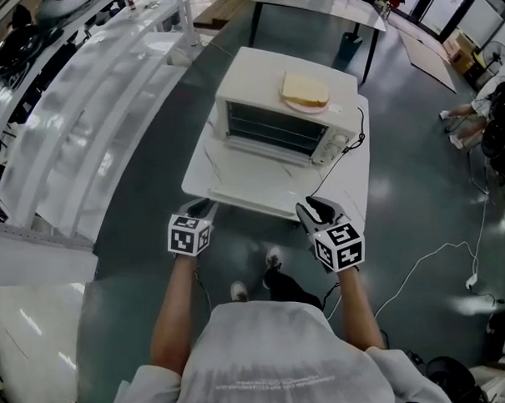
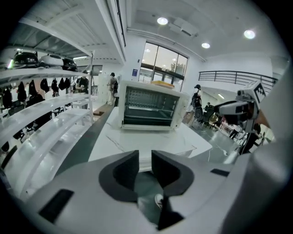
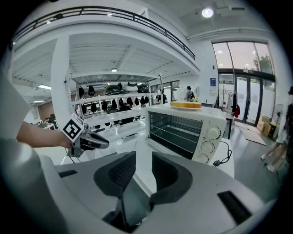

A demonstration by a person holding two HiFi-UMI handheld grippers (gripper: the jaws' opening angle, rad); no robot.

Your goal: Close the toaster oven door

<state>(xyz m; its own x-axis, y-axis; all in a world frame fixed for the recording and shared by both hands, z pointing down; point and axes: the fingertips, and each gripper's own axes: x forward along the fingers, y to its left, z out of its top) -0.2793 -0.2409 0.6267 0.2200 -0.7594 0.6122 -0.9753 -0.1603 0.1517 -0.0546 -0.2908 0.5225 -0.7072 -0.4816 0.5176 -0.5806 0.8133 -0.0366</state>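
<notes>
Item: toaster oven (image 1: 279,81), white, at the far edge of the table (image 1: 236,196). Door (image 1: 261,150) is dropped open and the wire rack shows inside.
On its top: a bread slice (image 1: 305,88) on a plate (pinkish).
Left tool (image 1: 199,209): at the table's near-left corner, jaws narrowly apart, nothing between.
Right tool (image 1: 316,209): at the near edge toward the right corner, jaws likewise parted and empty.

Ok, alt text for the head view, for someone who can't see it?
A white toaster oven stands open on a white table, bread on top. The left claw and right claw hover empty at the table's near edge.
</notes>
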